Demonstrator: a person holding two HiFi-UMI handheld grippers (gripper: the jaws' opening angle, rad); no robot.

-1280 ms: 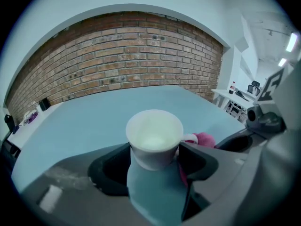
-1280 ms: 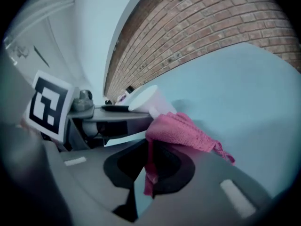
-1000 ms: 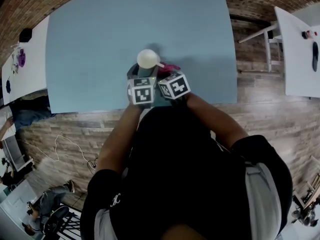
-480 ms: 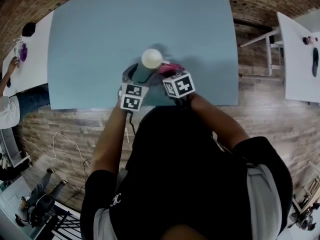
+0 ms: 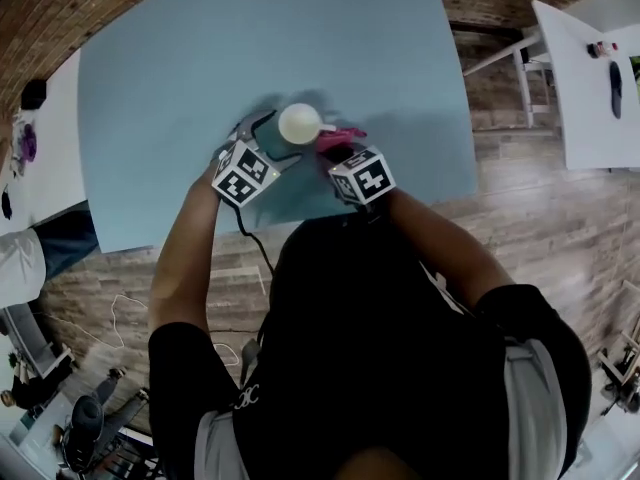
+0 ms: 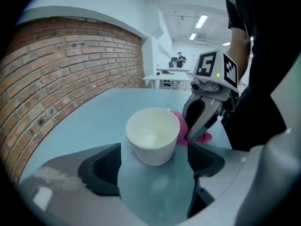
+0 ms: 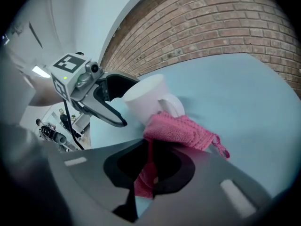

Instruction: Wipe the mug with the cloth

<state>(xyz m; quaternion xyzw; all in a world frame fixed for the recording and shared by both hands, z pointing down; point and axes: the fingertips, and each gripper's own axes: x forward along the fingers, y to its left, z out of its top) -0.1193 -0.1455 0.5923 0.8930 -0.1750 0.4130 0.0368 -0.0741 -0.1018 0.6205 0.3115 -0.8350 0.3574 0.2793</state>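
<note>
Blue bench (image 5: 200, 48). Left claw (image 6: 153, 160), jaws just opened wide, brackets the white mug (image 6: 153, 134) without touching it, apparently releasing it for wiping. Right claw (image 7: 146, 166), clamped on the pink cloth (image 7: 181, 131), holds it against the mug's handle side.

One mug (image 5: 299, 123), one cloth (image 5: 341, 135), two claws (image 5: 266, 140) (image 5: 336, 150), one blue table (image 5: 200, 58)

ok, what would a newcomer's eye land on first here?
The white mug stands upright on the blue table, near its front edge. The left claw is around it: its jaws have just been opening, and the mug stands between their tips, untouched. Next comes the pink cloth, pinched in the right claw and bunched by the mug's handle.
</note>
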